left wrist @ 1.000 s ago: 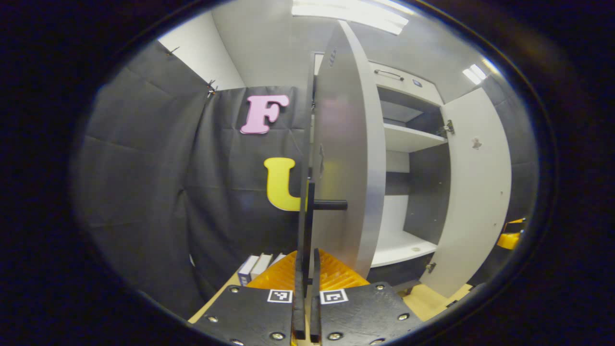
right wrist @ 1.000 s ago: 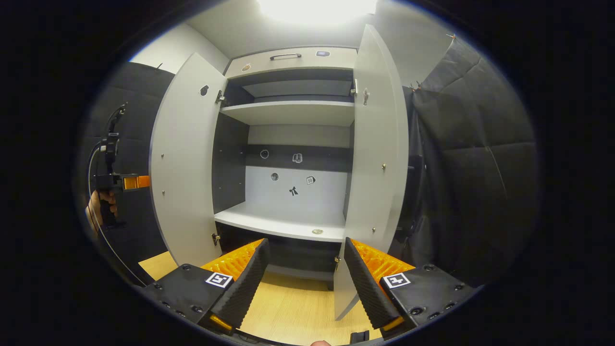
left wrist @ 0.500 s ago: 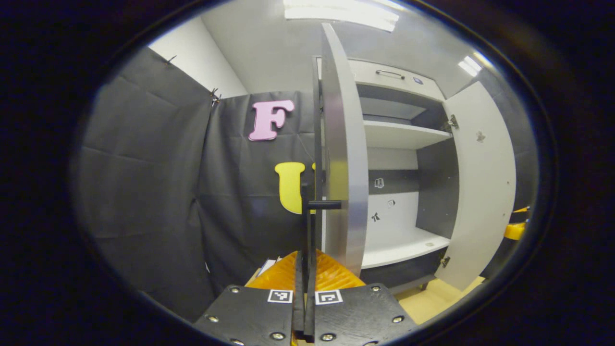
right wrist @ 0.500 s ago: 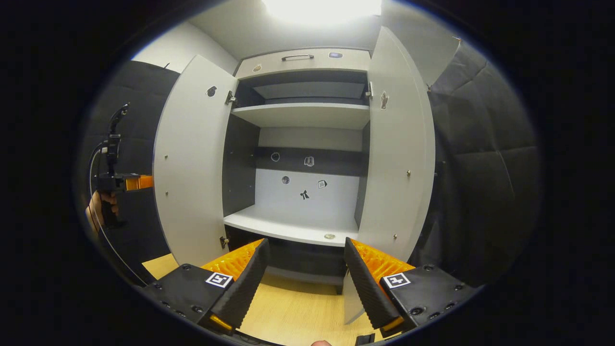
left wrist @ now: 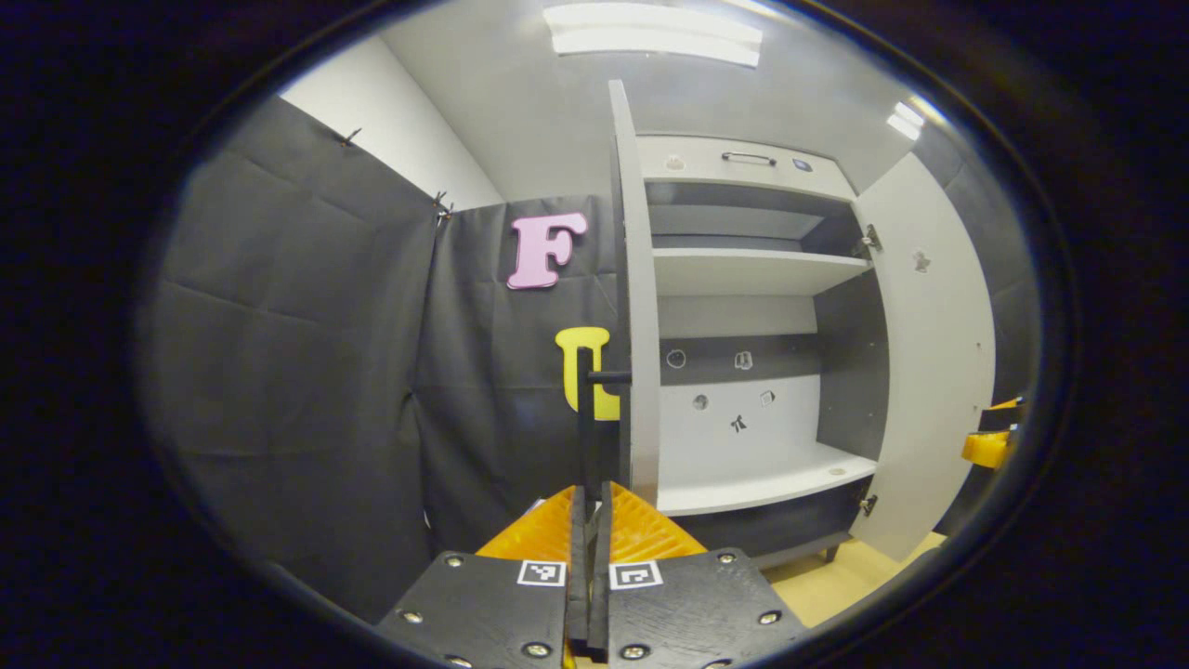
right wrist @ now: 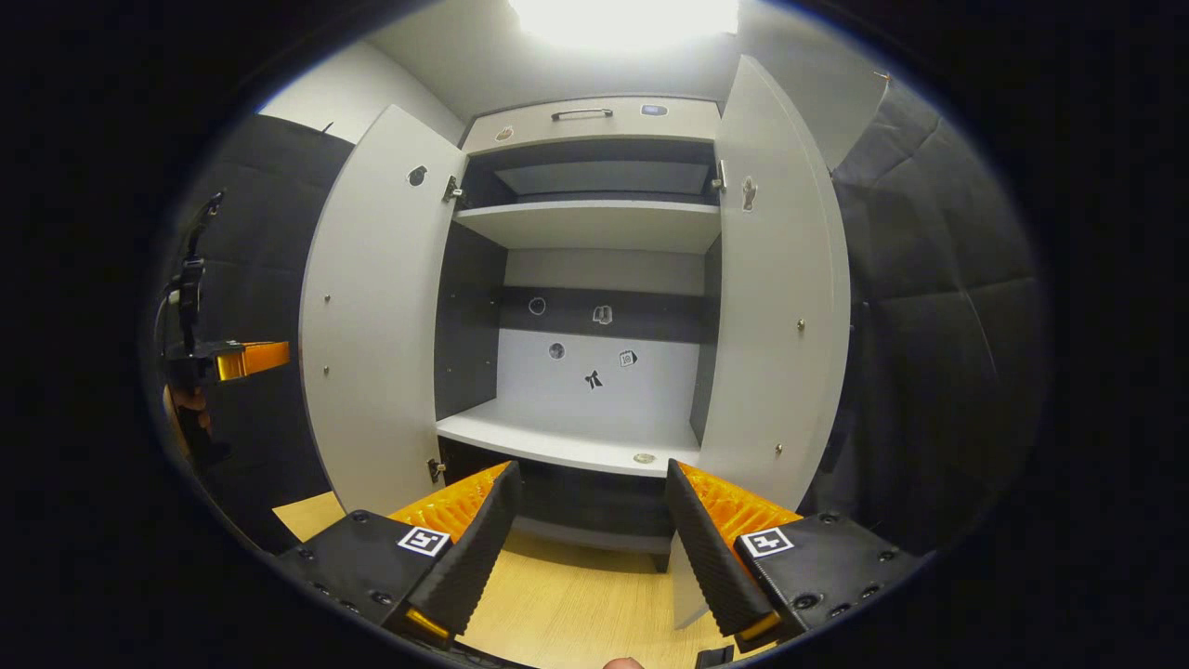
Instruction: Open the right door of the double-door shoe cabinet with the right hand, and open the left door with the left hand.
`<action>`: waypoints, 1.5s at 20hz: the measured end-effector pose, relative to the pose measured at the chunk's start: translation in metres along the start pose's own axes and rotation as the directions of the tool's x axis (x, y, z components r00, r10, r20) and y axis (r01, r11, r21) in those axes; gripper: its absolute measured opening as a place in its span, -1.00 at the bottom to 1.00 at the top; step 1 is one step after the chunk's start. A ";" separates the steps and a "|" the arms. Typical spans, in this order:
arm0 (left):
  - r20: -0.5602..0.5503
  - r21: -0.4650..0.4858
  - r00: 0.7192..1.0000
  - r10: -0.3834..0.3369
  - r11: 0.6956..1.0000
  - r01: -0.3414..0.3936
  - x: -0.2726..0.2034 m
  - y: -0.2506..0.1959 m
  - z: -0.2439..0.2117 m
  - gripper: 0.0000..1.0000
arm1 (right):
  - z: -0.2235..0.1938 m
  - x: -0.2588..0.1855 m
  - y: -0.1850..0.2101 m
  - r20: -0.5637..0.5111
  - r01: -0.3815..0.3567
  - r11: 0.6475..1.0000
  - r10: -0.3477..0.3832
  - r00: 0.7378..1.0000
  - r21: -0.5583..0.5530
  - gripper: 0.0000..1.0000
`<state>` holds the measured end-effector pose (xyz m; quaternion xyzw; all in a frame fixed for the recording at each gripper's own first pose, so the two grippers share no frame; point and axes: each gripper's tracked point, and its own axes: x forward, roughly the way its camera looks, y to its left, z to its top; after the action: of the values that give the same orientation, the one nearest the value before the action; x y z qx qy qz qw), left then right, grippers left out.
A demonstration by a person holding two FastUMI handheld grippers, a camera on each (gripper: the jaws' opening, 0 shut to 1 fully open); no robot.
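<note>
- Swung wider than a second ago, the left door (left wrist: 641, 307) now shows us its thin edge in the left gripper view, where it earlier showed a broad face; the right door (right wrist: 776, 307) has also opened further.
- We see the left gripper (left wrist: 591, 557) with its fingers together on the door's dark bar handle (left wrist: 587, 418) (the clamp point itself sits low in that view), and the same gripper farther off at the left of the right gripper view.
- We see the right gripper (right wrist: 590, 530) with its fingers apart, holding nothing, facing the shoe cabinet (right wrist: 585, 116) and its bare lower shelf (right wrist: 567, 441).
- Both doors stand open, so we judge the task to be in its closing step.
- Next, we expect, the left fingers need only part and draw back off the handle without nudging the door.
</note>
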<state>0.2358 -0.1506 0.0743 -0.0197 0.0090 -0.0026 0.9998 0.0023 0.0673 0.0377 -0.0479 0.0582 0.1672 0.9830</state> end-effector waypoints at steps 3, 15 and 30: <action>-0.018 0.017 1.000 0.009 1.000 -0.009 0.000 -0.003 -0.007 -0.92 | -0.002 -0.003 0.006 0.030 0.017 1.000 -0.017 0.999 0.009 0.95; -0.038 0.056 0.996 -0.080 0.995 0.082 -0.003 -0.036 -0.026 0.90 | -0.011 -0.016 0.001 0.067 0.088 0.990 -0.096 0.993 0.107 0.95; 0.001 0.063 0.999 -0.045 0.997 0.045 0.002 -0.032 -0.020 0.90 | -0.001 -0.025 -0.024 0.095 0.147 0.981 -0.160 0.983 0.128 0.93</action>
<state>0.2369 -0.1832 0.0552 0.0114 0.0074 -0.0252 0.9996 -0.0131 0.0370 0.0412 0.0159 0.0127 0.0894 0.9958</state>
